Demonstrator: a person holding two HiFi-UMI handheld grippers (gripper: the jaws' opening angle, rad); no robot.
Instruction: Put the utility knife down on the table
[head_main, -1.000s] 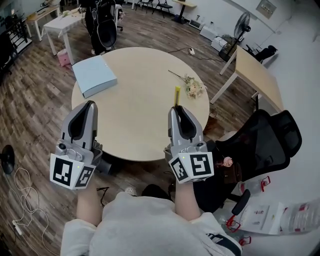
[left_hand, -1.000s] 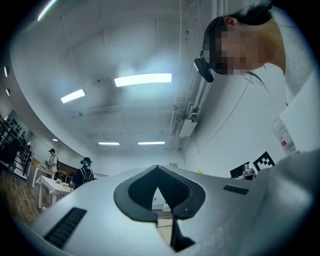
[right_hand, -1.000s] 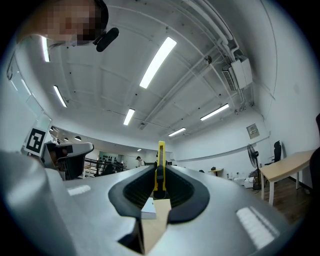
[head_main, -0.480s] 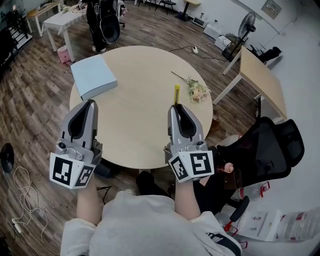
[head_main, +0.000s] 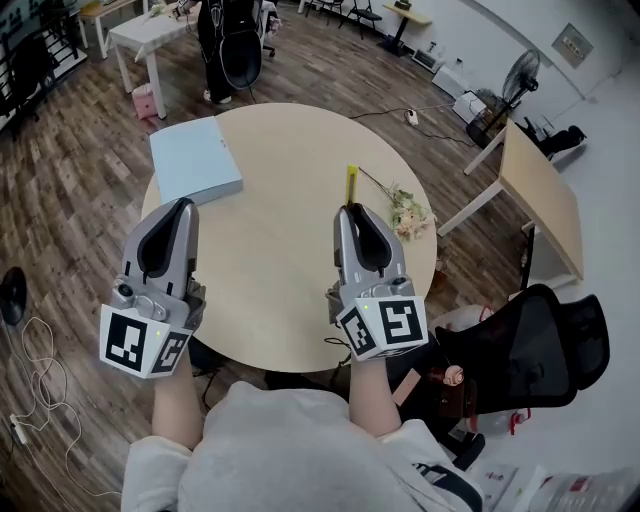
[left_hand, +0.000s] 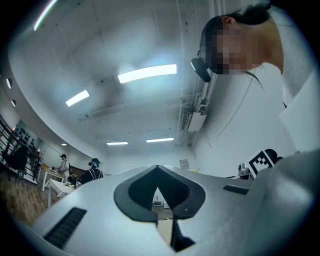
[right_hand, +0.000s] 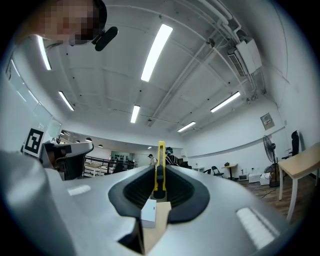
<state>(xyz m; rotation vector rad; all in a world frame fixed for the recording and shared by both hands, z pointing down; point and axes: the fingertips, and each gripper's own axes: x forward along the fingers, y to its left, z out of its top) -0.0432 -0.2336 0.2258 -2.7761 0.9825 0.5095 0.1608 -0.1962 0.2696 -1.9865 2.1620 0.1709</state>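
Note:
My right gripper (head_main: 351, 209) is shut on the yellow utility knife (head_main: 352, 185), which sticks out past the jaw tips over the round beige table (head_main: 270, 250). From the right gripper view the knife (right_hand: 160, 167) stands thin and upright between the closed jaws of that gripper (right_hand: 159, 186). The left gripper (head_main: 181, 206) hovers at the table's near left edge, jaws together and empty. Its own view shows the left gripper (left_hand: 158, 170) closed, pointing level across the room.
A light blue flat box (head_main: 195, 160) lies at the table's far left. A small bunch of flowers (head_main: 406, 212) rests near the right edge, just right of the knife. A black office chair (head_main: 540, 350) and a wooden desk (head_main: 540, 195) stand to the right.
The head view has shifted so the table sits lower and more to the right. Both grippers hold the same pose; the knife stays clamped in the right one.

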